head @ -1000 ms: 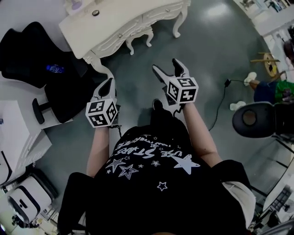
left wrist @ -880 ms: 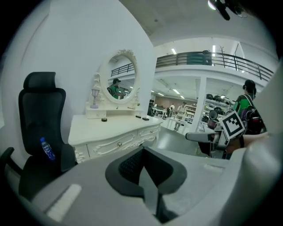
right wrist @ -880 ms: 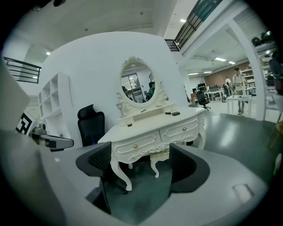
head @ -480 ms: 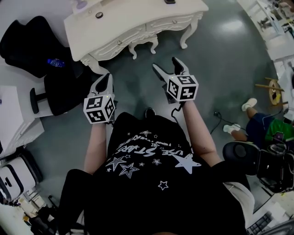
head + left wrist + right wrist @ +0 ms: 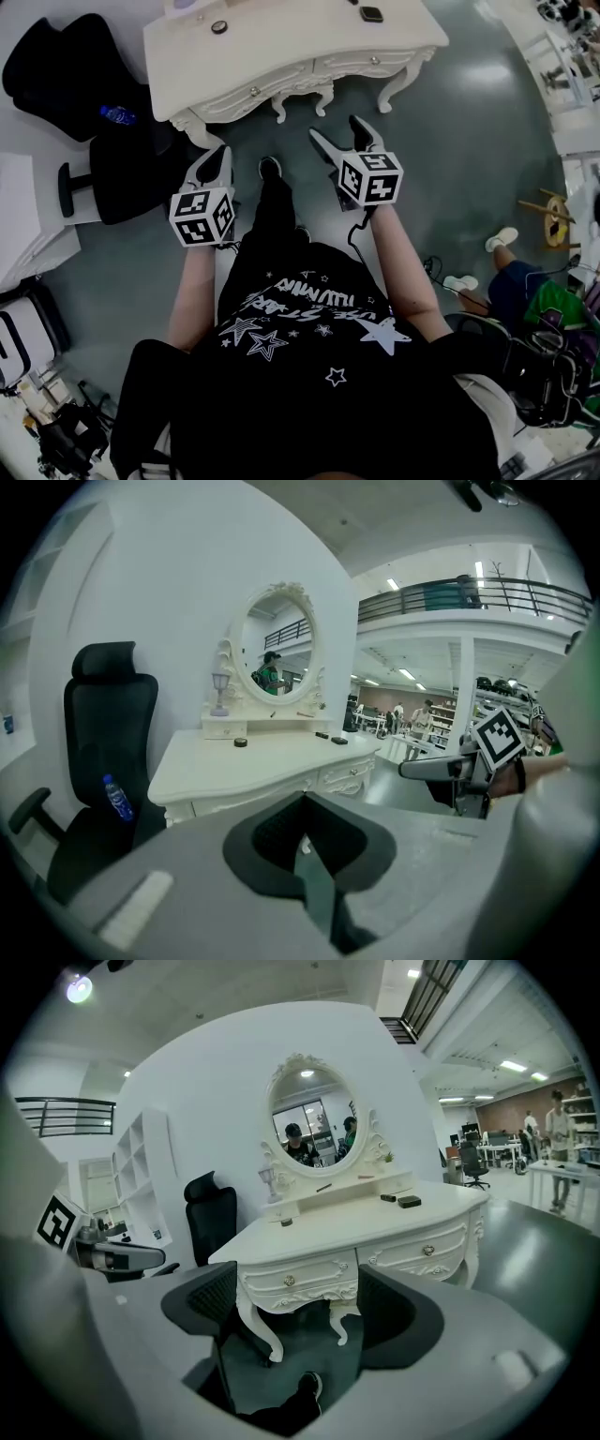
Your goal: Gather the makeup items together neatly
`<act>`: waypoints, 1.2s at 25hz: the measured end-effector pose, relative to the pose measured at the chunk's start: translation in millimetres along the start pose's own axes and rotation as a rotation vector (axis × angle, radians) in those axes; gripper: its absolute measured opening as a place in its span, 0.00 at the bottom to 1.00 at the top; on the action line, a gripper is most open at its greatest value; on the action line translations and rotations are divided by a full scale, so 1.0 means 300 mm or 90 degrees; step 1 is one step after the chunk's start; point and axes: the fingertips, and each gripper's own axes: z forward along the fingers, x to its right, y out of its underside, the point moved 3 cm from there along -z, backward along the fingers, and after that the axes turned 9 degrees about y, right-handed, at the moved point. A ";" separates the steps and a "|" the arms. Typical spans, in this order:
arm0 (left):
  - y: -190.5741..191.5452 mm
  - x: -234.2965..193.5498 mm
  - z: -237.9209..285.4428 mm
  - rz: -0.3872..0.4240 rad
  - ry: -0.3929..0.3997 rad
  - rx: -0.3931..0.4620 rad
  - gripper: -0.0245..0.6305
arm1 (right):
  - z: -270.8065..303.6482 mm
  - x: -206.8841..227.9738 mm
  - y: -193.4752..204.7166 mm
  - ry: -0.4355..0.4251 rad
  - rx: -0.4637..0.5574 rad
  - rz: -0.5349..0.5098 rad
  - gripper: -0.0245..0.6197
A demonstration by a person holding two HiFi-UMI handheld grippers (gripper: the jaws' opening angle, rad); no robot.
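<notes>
Head view, far left: black office chair (image 5: 58,82) beside the white bench (image 5: 309,52), with a blue-labelled water bottle (image 5: 113,115) lying on its seat.

Left tool (image 5: 218,160): held out over the grey floor (image 5: 450,150) at centre-left of the frame, below the bench's left corner and not touching it. Its own view shows the jaws clenched tip to tip, with nothing between them.

Bench: runs along the top of the head view and carries an oval mirror (image 5: 310,1127) at the back. Makeup items on its top:
- small round dark item (image 5: 219,27) toward the left end
- flat dark item (image 5: 372,14) toward the right end, well apart from the round one
- the right gripper view shows a second small dark piece (image 5: 388,1198) just beside the flat one

No item is near either tool.

The person's shoe (image 5: 270,168) is on the floor between the two tools, just short of the bench legs.

Right tool (image 5: 336,129): centre-right of the frame, level with the left one, pointing at the bench front. Jaws released and wide apart. Only a carved bench leg (image 5: 255,1321), the floor and the shoe show through the gap, so it grips nothing.

Lower right edge: another person (image 5: 536,298) in green and blue, well apart from the bench.
</notes>
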 end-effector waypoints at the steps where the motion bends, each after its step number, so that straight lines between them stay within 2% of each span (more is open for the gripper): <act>1: 0.000 -0.014 0.015 -0.004 0.000 -0.002 0.04 | 0.021 0.000 -0.005 -0.001 -0.003 0.000 0.70; 7: -0.057 -0.126 0.139 -0.016 0.000 0.004 0.04 | 0.167 0.024 -0.059 -0.007 -0.033 -0.012 0.70; 16: -0.176 -0.389 0.370 -0.050 -0.014 0.006 0.04 | 0.552 -0.026 -0.218 -0.044 -0.069 -0.064 0.69; 22: -0.231 -0.570 0.489 -0.070 -0.026 -0.005 0.04 | 0.822 -0.111 -0.293 -0.081 -0.104 -0.100 0.69; 30: -0.283 -0.749 0.566 -0.095 -0.042 -0.015 0.04 | 1.104 -0.246 -0.376 -0.126 -0.131 -0.138 0.69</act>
